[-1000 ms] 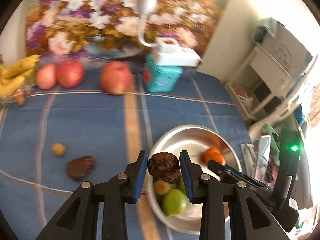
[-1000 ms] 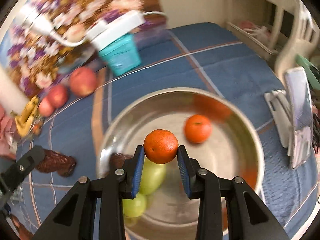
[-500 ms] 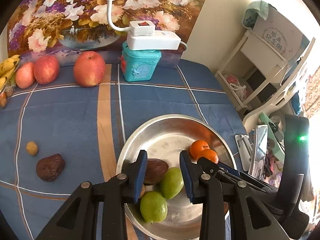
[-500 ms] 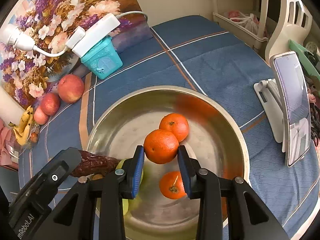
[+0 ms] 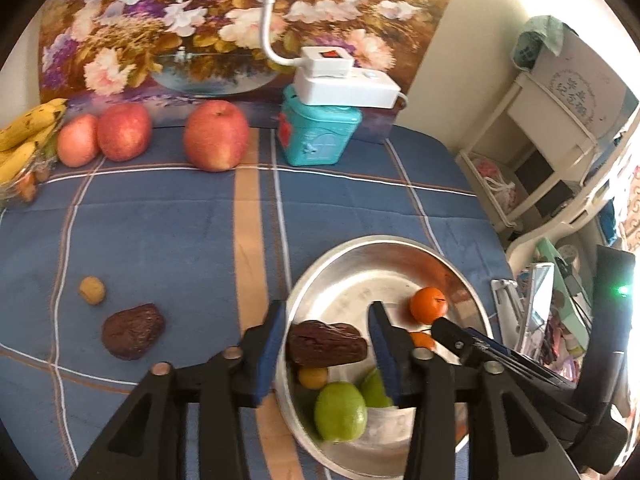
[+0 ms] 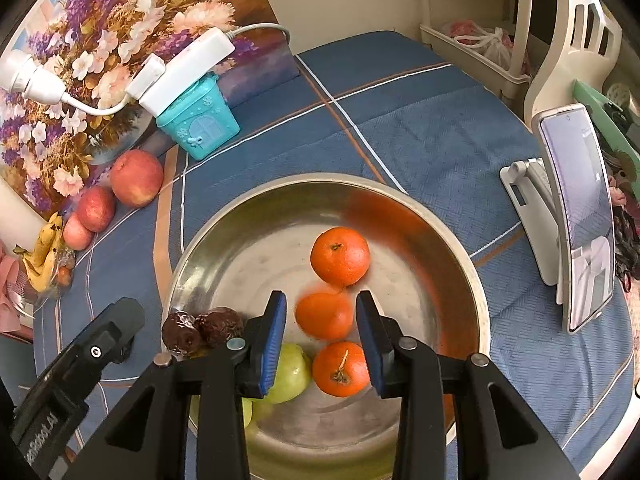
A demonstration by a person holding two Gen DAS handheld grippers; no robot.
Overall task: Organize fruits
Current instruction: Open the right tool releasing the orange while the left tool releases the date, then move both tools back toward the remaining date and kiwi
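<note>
The left hand-held gripper hangs over the near rim of the steel bowl, its jaws having just been opening; the dried brown fruit lies between them with a gap at each pad, apparently resting on the small yellow fruit beneath. The right hand-held gripper has likewise just been spreading, and the orange between its pads looks blurred and free, so it seems to be dropping.

The loose orange could roll on the curved metal and knock its neighbours. The brown fruit sits high near the rim, so a jaw brushing it on withdrawal could tip it onto the blue checked cloth.

The bowl holds three oranges, two green fruits, the yellow one and the brown one. On the cloth outside lie another dark dried fruit, a small tan fruit, three apples and bananas.
</note>
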